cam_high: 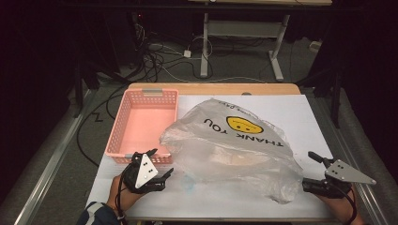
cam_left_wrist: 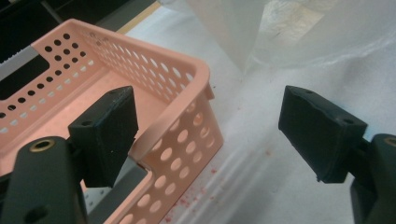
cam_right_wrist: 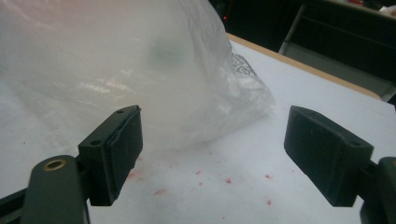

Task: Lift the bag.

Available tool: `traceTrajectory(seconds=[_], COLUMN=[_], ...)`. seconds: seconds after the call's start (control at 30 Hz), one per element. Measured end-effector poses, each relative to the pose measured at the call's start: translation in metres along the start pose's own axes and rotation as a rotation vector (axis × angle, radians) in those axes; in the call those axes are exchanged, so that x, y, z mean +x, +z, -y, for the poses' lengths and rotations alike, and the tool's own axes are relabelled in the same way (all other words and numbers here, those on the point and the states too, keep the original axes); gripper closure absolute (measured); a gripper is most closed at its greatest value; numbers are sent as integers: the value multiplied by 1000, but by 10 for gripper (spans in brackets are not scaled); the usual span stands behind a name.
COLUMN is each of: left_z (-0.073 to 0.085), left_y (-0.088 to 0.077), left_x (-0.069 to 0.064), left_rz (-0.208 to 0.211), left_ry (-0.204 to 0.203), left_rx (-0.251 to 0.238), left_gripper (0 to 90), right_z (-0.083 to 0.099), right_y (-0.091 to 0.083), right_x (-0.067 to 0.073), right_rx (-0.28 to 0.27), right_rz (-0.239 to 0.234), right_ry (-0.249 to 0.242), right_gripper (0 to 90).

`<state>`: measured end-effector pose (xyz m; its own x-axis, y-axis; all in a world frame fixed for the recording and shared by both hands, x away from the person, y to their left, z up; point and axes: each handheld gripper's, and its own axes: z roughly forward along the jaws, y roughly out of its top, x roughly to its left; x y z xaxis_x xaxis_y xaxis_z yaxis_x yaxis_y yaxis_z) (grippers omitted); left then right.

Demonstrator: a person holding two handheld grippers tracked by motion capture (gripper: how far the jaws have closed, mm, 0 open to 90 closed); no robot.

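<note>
A translucent plastic bag [cam_high: 234,145] printed with "THANK YOU" and a yellow smiley lies crumpled in the middle of the white-covered table [cam_high: 291,112], with something pale tan showing dimly inside. An empty pink perforated basket [cam_high: 143,124] stands to its left. My left gripper [cam_high: 161,163] is open by the basket's near right corner. In the left gripper view that gripper [cam_left_wrist: 210,135] straddles the basket [cam_left_wrist: 177,84] corner without touching it, the bag [cam_left_wrist: 289,28] beyond. My right gripper [cam_high: 310,171] is open just right of the bag. In the right gripper view the bag [cam_right_wrist: 116,60] lies ahead of that gripper [cam_right_wrist: 212,154].
Small red specks [cam_right_wrist: 229,179] dot the white sheet near the bag. The table's wooden far edge [cam_high: 216,88] and metal side rails [cam_high: 56,154] bound the surface. Beyond it, cables [cam_high: 155,61] run over the floor around a white desk frame [cam_high: 204,47].
</note>
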<state>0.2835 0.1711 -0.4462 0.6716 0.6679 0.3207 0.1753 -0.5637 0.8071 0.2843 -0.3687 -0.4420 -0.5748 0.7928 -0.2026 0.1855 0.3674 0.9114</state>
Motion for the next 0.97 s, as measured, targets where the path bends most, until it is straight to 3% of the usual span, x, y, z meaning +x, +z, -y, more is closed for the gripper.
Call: traceTrajectory(seconds=[0.47, 0.97], left_z=[2, 1], left_y=[-2, 2], left_x=[6, 6], left_rz=[5, 11], left_ry=[-42, -35], left_rx=[-15, -4], left_gripper=[191, 191], right_z=[-2, -2], right_y=[-3, -4], right_x=[2, 0], right_rx=[1, 1], right_rz=[8, 17], right_ry=[-16, -23], right_gripper=[205, 207])
